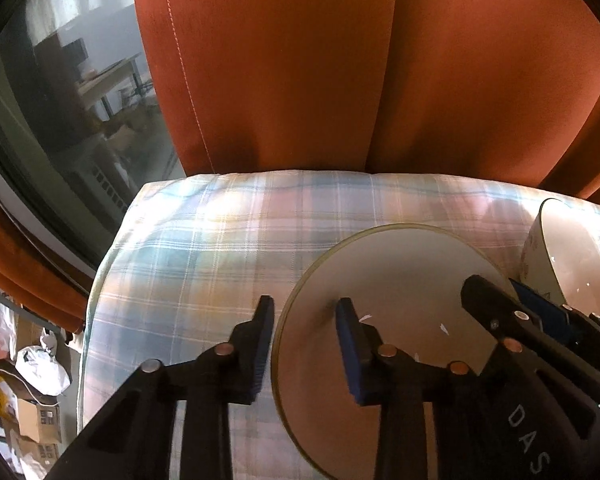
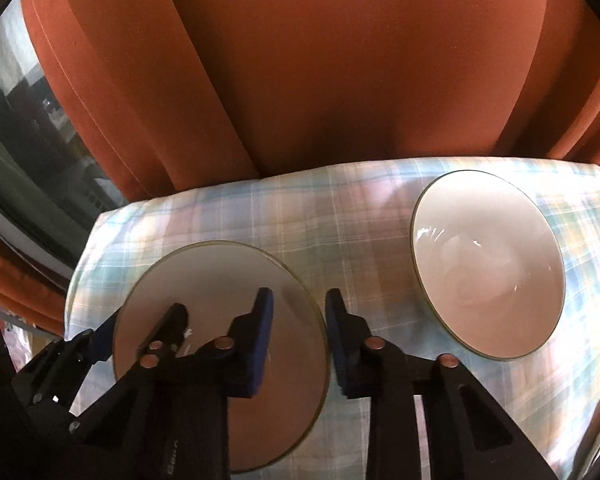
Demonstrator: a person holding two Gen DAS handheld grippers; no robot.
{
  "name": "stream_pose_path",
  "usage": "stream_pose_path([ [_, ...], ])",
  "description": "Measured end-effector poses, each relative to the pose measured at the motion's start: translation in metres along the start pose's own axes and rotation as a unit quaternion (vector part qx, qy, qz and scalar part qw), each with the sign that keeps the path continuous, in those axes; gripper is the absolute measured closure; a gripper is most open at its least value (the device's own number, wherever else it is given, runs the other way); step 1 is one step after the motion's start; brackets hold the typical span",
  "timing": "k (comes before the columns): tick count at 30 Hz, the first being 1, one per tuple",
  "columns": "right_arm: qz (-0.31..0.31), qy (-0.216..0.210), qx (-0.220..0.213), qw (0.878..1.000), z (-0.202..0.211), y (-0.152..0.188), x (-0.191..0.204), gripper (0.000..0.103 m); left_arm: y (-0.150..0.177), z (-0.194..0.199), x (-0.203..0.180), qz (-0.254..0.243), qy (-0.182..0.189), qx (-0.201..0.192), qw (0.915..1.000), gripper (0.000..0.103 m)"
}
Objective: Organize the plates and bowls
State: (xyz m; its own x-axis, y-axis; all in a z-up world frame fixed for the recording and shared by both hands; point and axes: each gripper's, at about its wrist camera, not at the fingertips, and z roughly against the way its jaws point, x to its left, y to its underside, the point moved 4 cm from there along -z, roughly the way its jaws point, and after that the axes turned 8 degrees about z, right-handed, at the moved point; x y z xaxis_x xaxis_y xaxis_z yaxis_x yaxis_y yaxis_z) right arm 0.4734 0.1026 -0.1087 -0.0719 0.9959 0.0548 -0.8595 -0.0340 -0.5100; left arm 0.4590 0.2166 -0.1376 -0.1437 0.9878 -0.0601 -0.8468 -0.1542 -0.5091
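Observation:
A white plate (image 1: 396, 280) (image 2: 220, 276) with a thin dark rim lies on the plaid cloth. A white bowl (image 2: 488, 264) (image 1: 568, 264) stands to its right. My left gripper (image 1: 306, 344) is open, its jaws straddling the plate's left edge, one finger over the plate and one outside it. My right gripper (image 2: 298, 340) is open and straddles the plate's right edge the same way. Each gripper shows in the other's view: the right one (image 1: 500, 300) and the left one (image 2: 140, 328). Whether the pads touch the plate I cannot tell.
The plaid cloth (image 1: 204, 248) (image 2: 340, 216) covers a cushion-like surface. Orange curtains (image 1: 300, 64) (image 2: 340, 72) hang right behind it. A dark window (image 1: 72, 112) is at the left. Bags and boxes (image 1: 32, 380) lie on the floor at lower left.

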Motion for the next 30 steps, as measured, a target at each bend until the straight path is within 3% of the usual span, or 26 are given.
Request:
stream_pose_path([
  [2, 0.002, 0.000, 0.001, 1.000, -0.002, 0.000, -0.001, 0.079, 0.000, 0.001, -0.001, -0.002, -0.005, -0.002, 1.0000, 0.076],
  [14, 0.018, 0.002, 0.004, 1.000, 0.007, 0.002, 0.000, 0.080, 0.004, 0.015, 0.001, -0.001, -0.005, -0.004, 1.0000, 0.077],
  [30, 0.012, 0.022, -0.019, 0.999, 0.081, 0.027, 0.005, 0.080, 0.032, 0.089, 0.004, -0.004, 0.019, -0.027, 0.9995, 0.077],
])
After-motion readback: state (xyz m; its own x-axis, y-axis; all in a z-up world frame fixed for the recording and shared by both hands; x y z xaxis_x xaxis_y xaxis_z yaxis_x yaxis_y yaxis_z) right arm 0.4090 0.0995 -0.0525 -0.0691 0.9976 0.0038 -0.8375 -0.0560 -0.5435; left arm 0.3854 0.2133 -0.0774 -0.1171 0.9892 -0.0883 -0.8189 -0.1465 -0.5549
